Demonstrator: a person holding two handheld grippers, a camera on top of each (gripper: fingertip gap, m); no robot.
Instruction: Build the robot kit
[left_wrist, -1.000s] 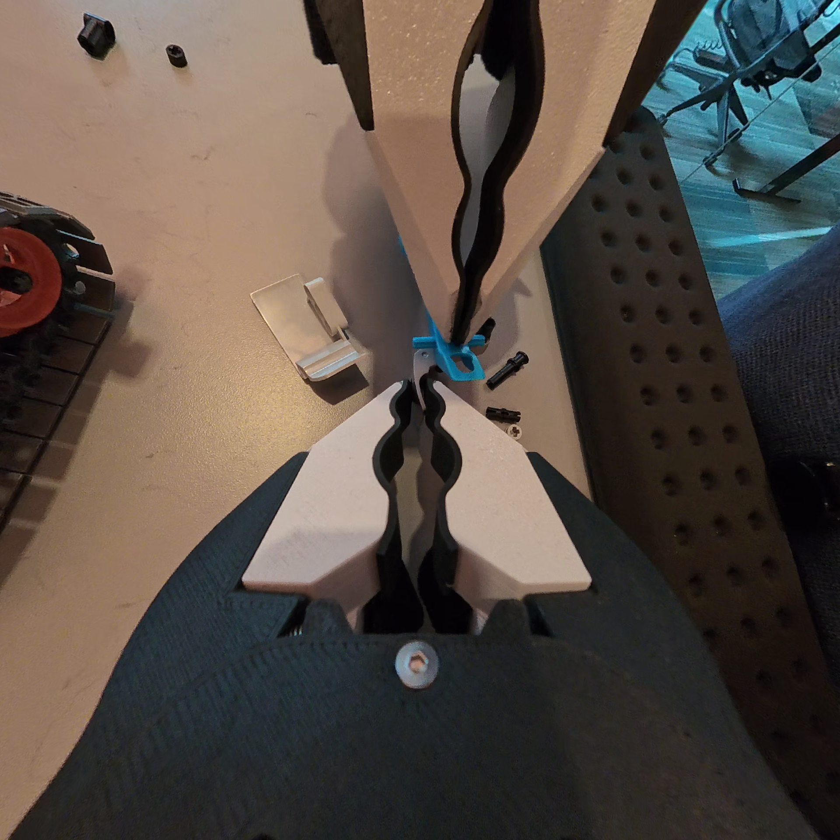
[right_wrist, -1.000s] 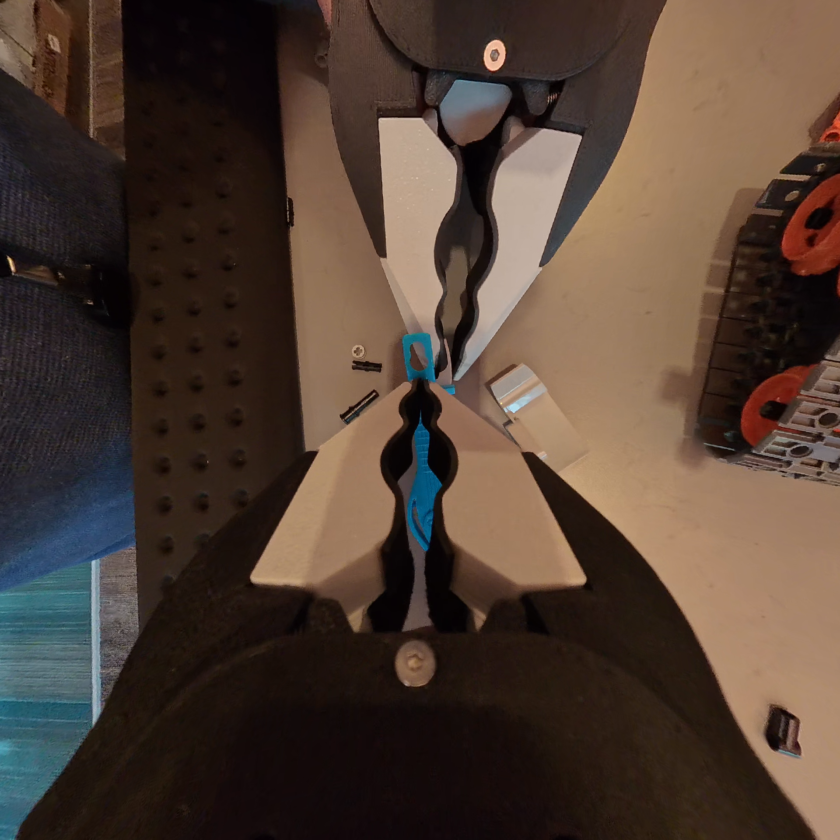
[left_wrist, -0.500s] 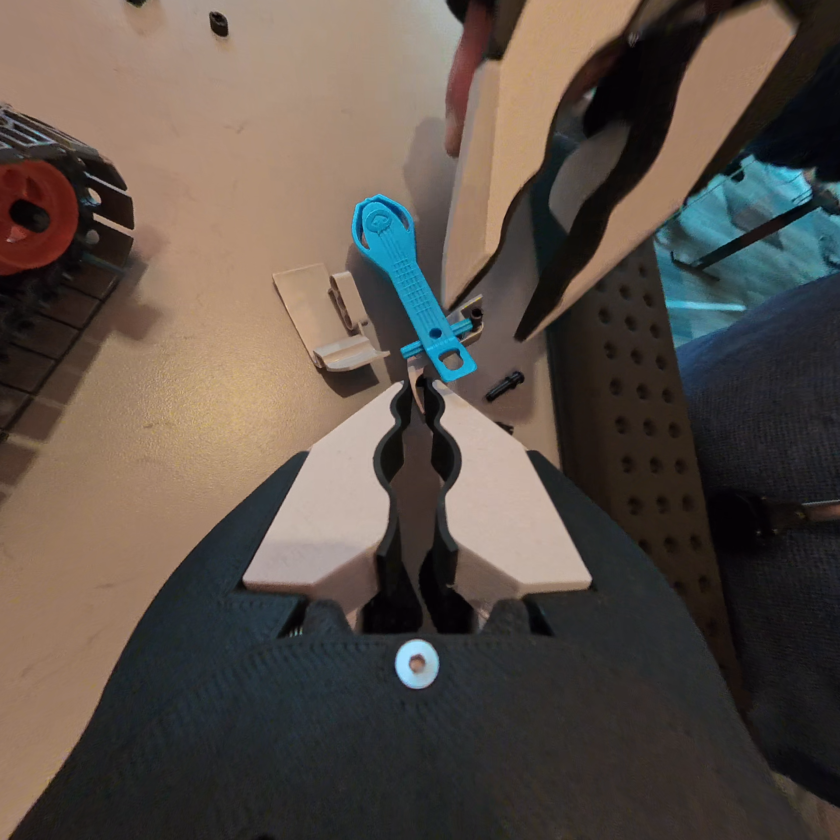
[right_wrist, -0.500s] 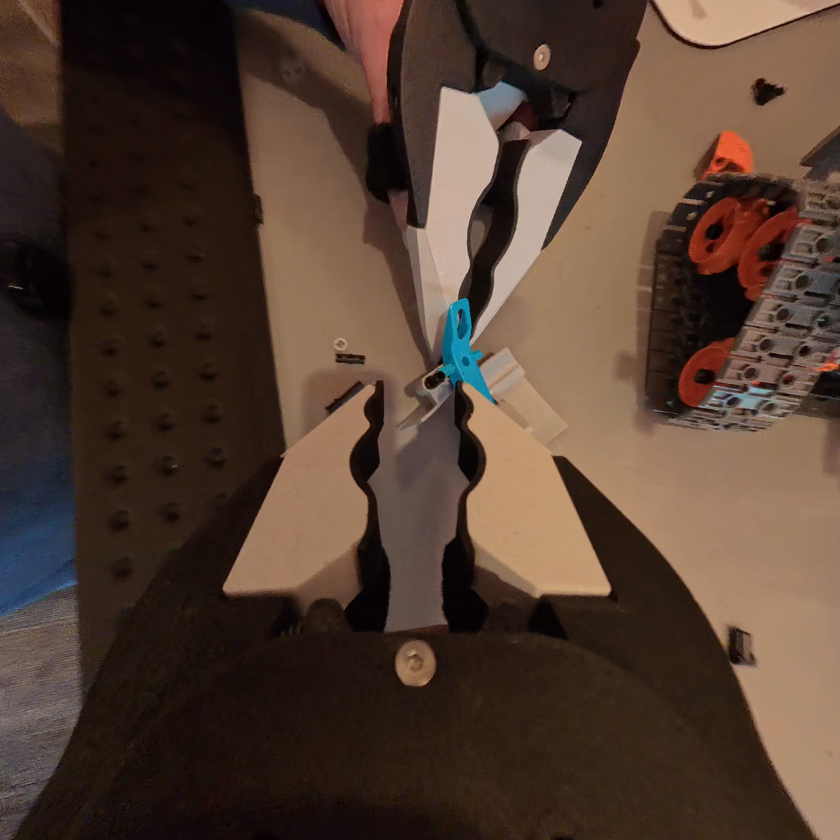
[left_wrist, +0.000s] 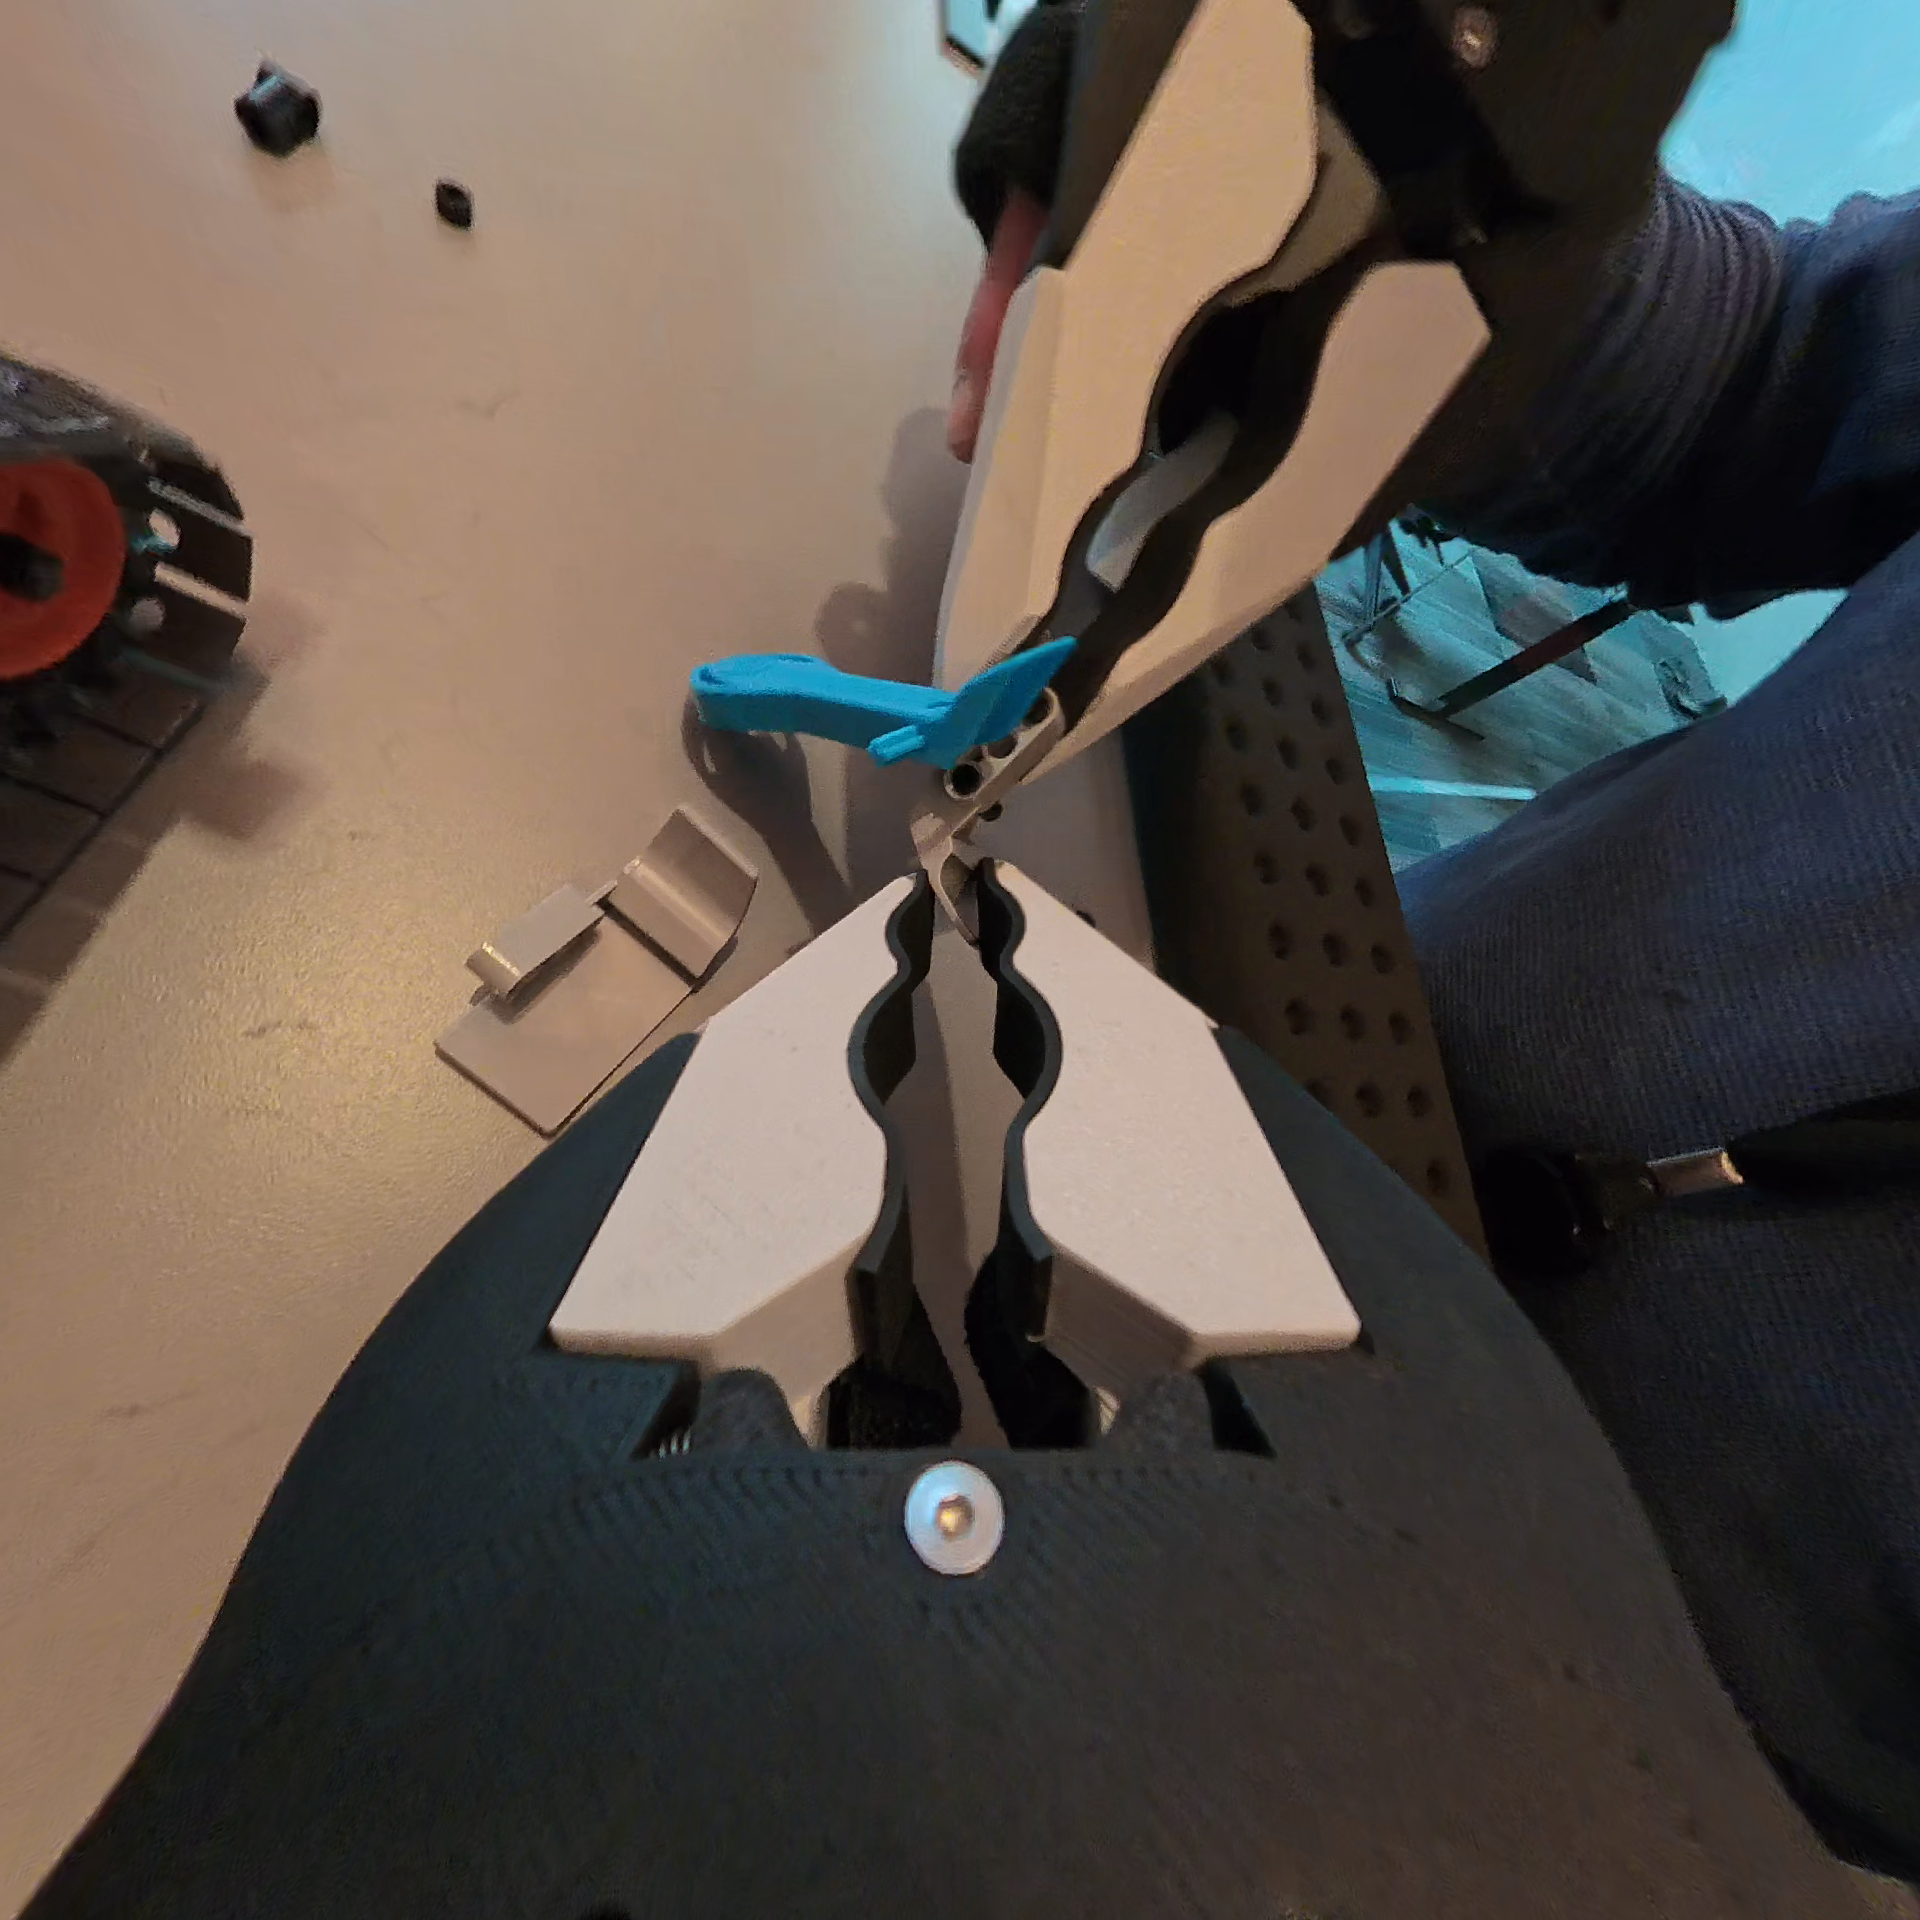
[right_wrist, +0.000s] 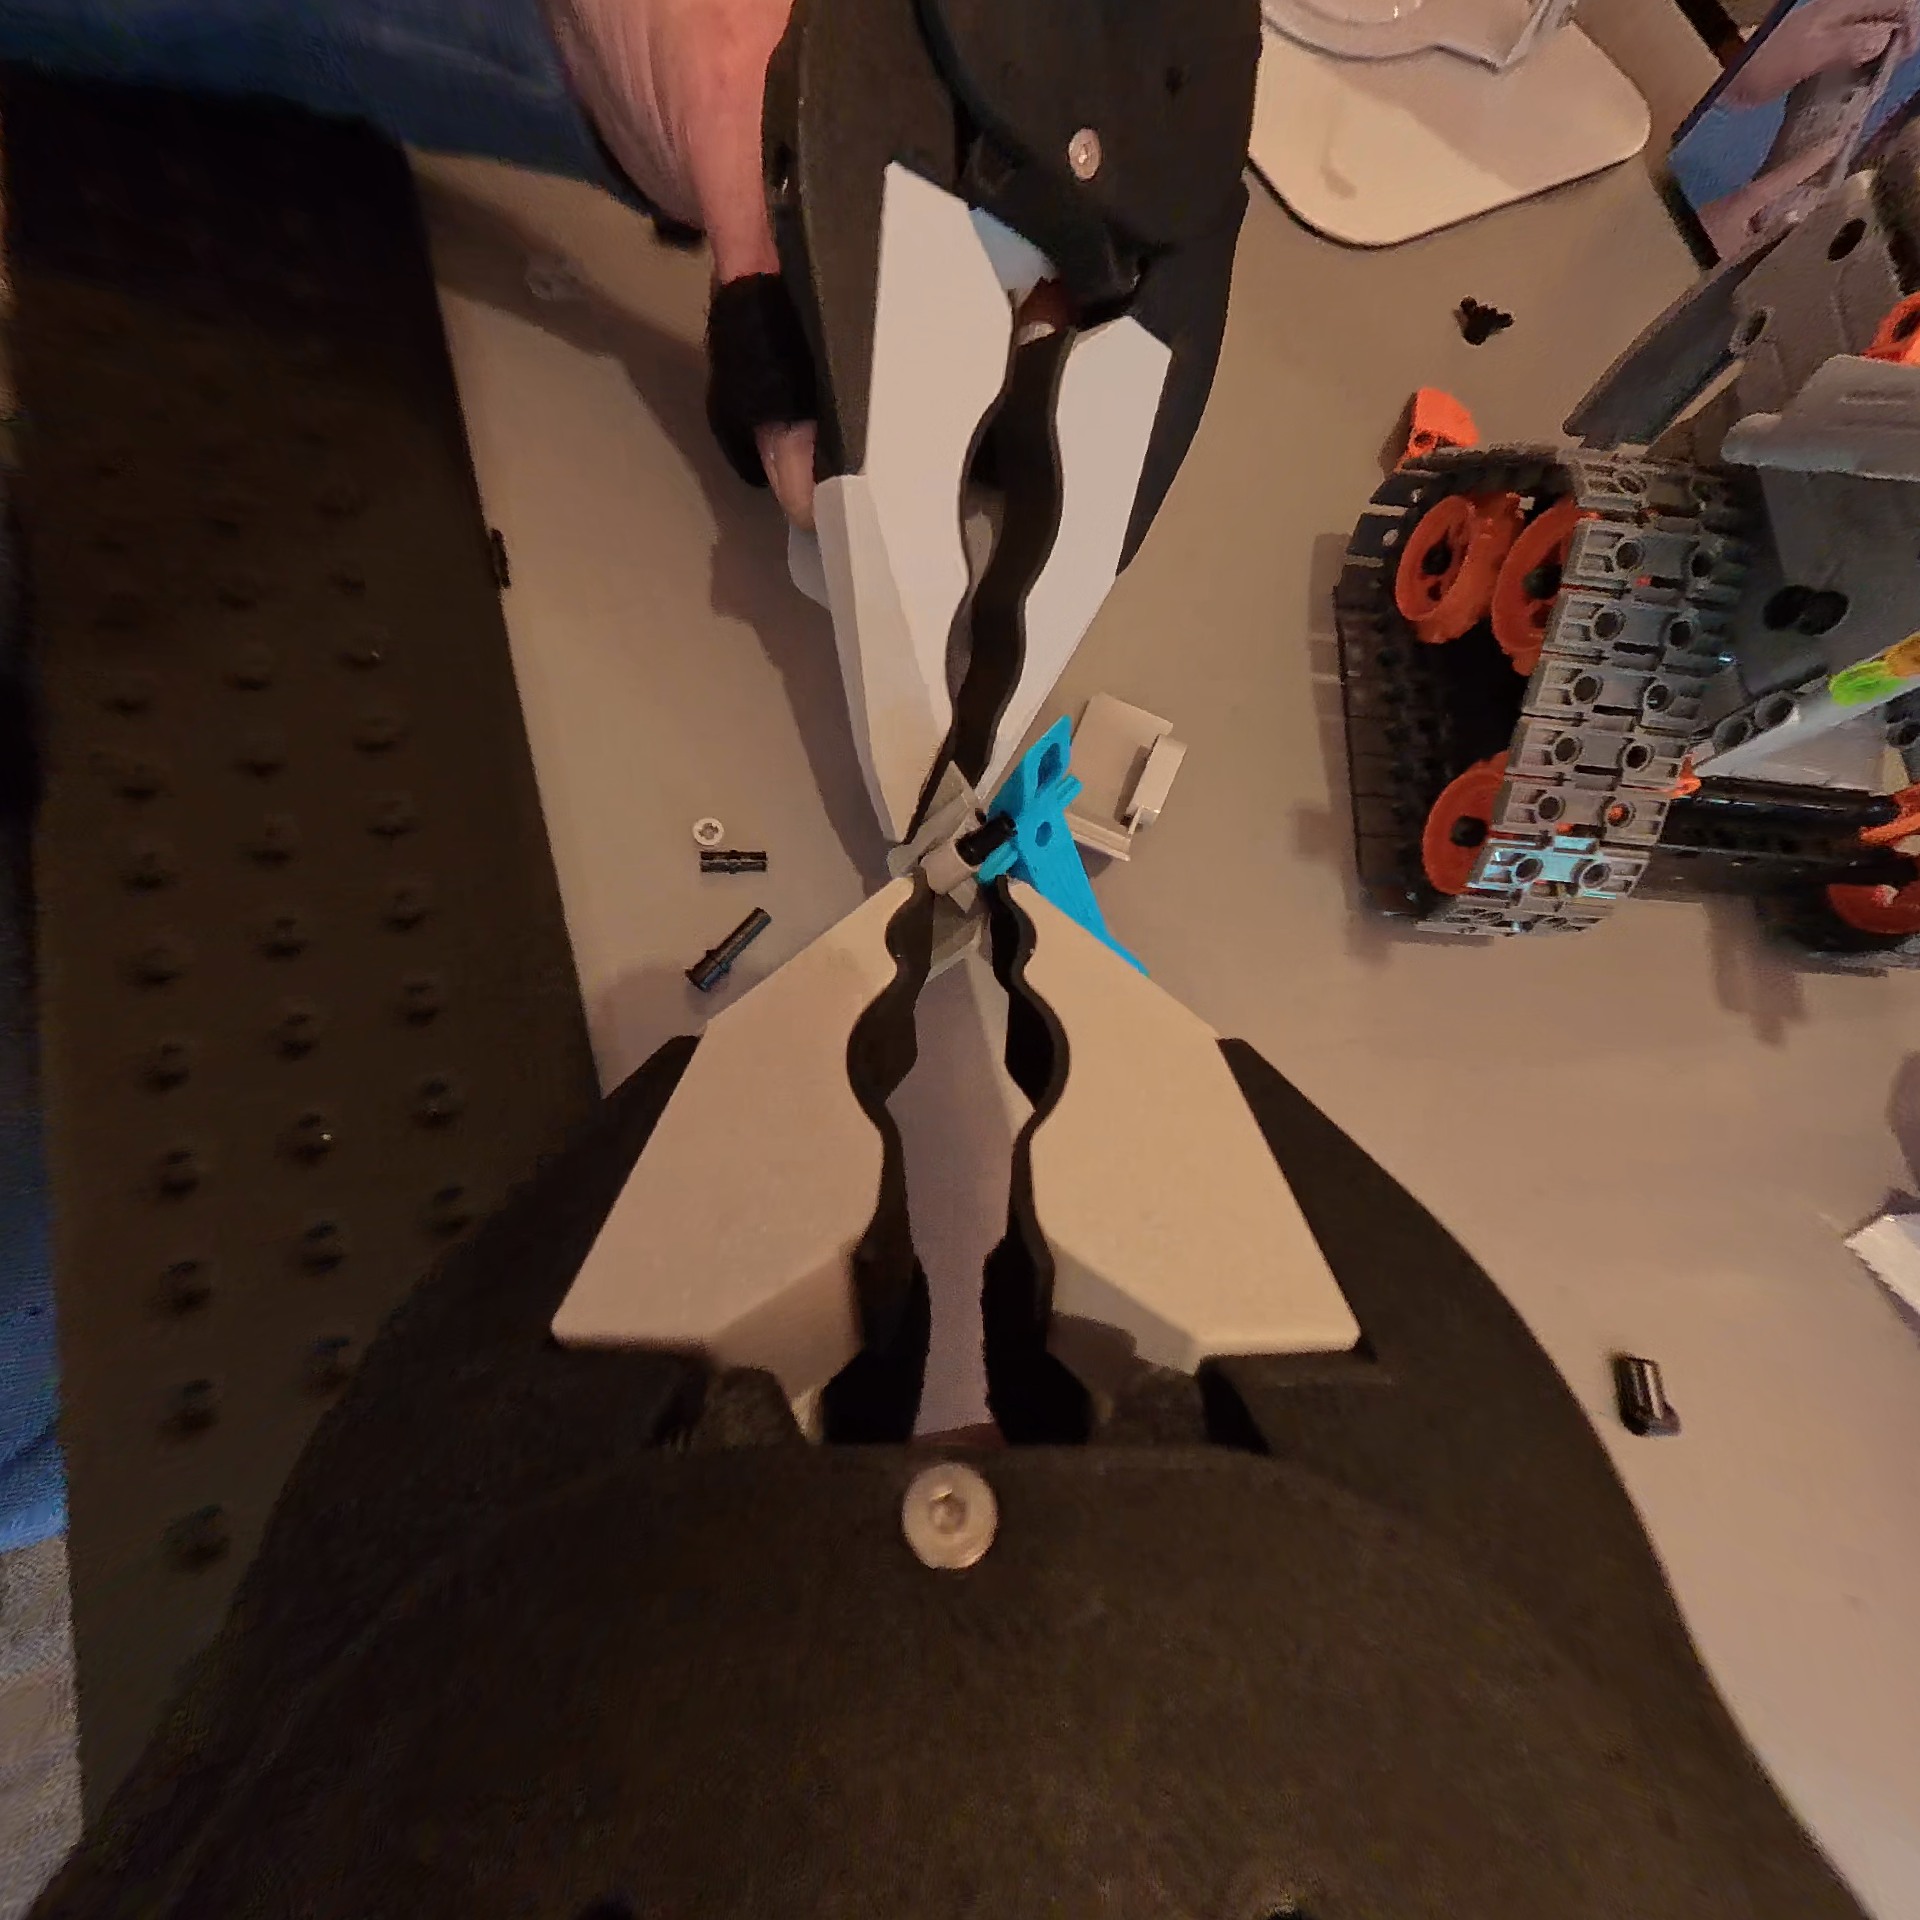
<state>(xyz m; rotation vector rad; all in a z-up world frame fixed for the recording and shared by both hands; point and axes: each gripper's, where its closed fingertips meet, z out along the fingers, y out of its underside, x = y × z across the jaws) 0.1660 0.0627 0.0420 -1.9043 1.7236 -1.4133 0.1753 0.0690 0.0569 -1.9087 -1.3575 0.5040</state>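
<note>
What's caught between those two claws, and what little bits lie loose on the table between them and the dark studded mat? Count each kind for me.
Blue tool: 1
Grey holed beam: 1
Black pin through that beam: 1
Loose black pins: 2
Small white ring: 1
Total: 6

Each camera sits just behind its own fingers and looks along them, down at a slant and from close by, at the beige surface (left_wrist: 436, 540). The two views face one another: each shows the other gripper coming in from the top, tips almost meeting. Both share the patch near the surface's edge by the dark perforated strip (right_wrist: 260, 727), with the blue tool (left_wrist: 831, 701) and grey bracket (left_wrist: 613, 966); the tracked model (right_wrist: 1558, 707) lies farther in.
</note>
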